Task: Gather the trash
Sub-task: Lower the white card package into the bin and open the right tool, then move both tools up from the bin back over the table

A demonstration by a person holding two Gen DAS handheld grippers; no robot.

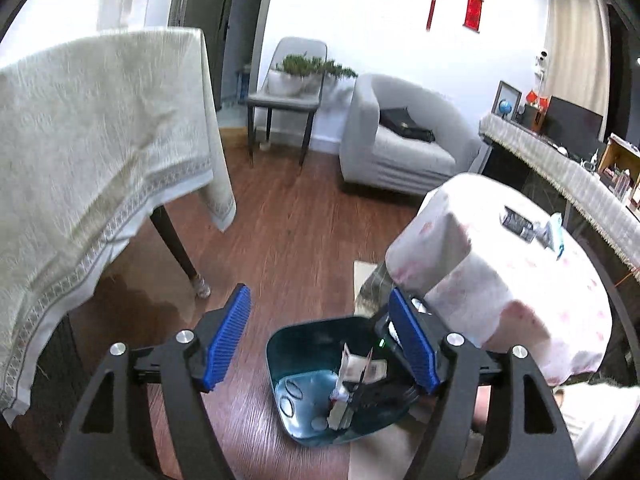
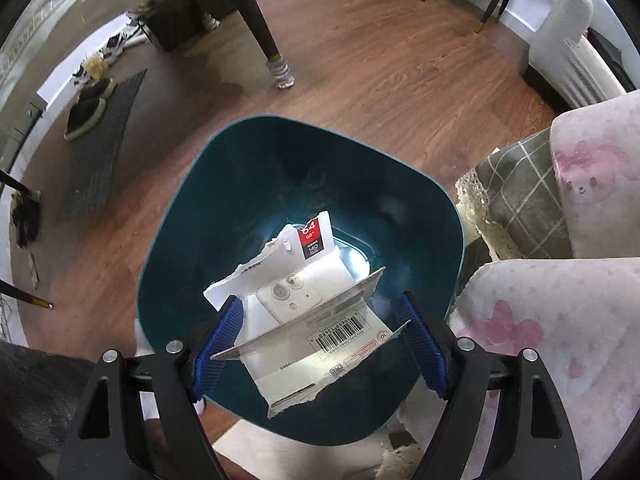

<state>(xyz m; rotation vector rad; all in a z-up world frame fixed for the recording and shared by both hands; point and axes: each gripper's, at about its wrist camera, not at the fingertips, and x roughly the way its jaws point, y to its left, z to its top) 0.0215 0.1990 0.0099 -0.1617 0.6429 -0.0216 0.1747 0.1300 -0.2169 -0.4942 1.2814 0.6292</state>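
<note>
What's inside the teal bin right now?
In the teal bin: a torn white package with a barcode and a phone picture, and a red-and-black 64 GB card sleeve behind it. They cover much of the bin's floor, so anything beneath is hidden.

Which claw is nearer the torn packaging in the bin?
Right. The right claw straddles the torn packaging over the bin; the left claw hangs higher, empty.

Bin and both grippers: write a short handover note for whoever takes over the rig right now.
Left gripper: open, empty, above the teal bin.
Right gripper: pointing down into the bin, torn cardboard packaging between its pads; whether it is gripped is unclear.
Done: packaging is inside the bin.
Left: back the right gripper out, then check the pink-covered table, where small items lie.
</note>
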